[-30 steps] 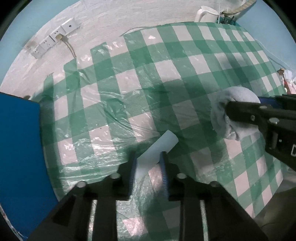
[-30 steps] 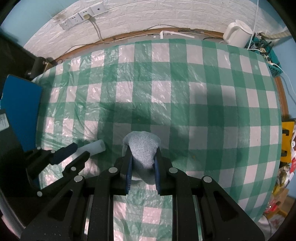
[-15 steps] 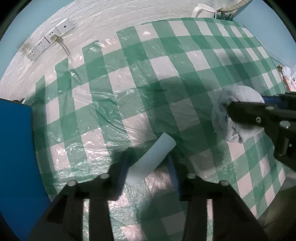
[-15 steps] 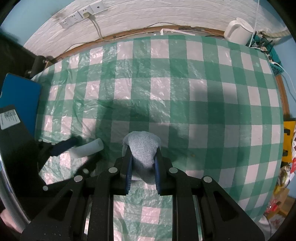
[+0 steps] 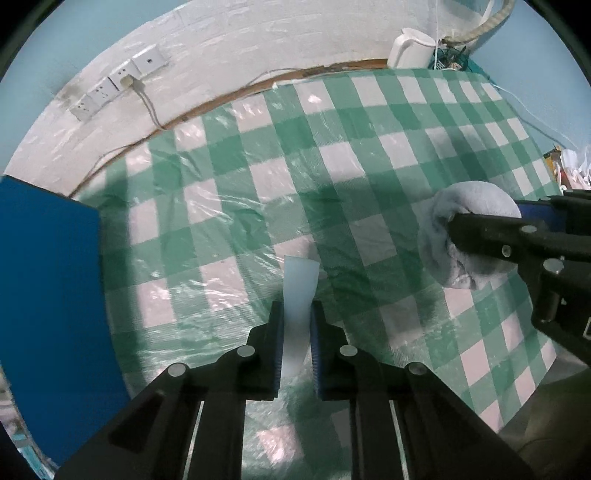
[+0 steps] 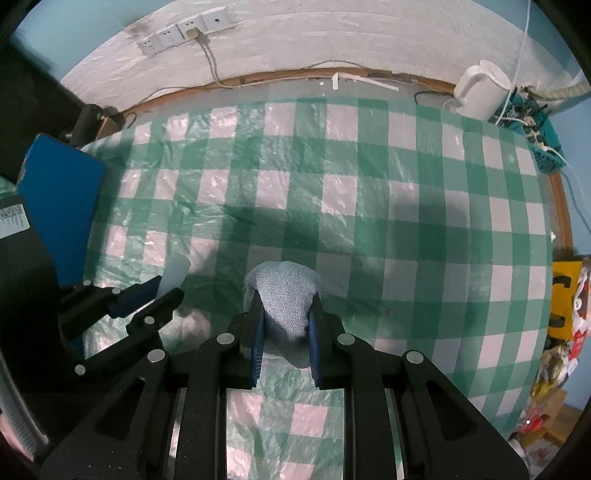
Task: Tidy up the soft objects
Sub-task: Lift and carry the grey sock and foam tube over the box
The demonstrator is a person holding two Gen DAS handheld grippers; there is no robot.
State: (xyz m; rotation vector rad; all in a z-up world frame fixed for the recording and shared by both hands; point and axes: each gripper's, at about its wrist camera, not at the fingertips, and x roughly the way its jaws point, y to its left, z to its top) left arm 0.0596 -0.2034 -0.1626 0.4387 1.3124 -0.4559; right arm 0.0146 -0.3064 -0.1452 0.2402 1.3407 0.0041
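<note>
A pale, whitish-blue soft strip (image 5: 300,280) stands upright between the blue pads of my left gripper (image 5: 297,306); the jaws are closing and the pads press its sides. In the right wrist view the same strip (image 6: 177,267) sticks up out of the left gripper (image 6: 168,290). My right gripper (image 6: 284,302) is shut on a rolled light-blue cloth (image 6: 282,284), held just above the green checked tablecloth (image 6: 369,184). From the left wrist view the cloth (image 5: 439,254) bulges around the right gripper (image 5: 480,218) at the right.
A blue board (image 5: 48,295) borders the table's left side. A white kettle (image 6: 480,88) and tangled cables sit at the far right corner. Wall sockets (image 6: 184,33) with a plugged cord are behind the table. Clutter lies beyond the right edge.
The left jaws have closed on the strip, which lay slanted on the cloth and now stands upright in the grip. The right gripper keeps hold of the cloth.
</note>
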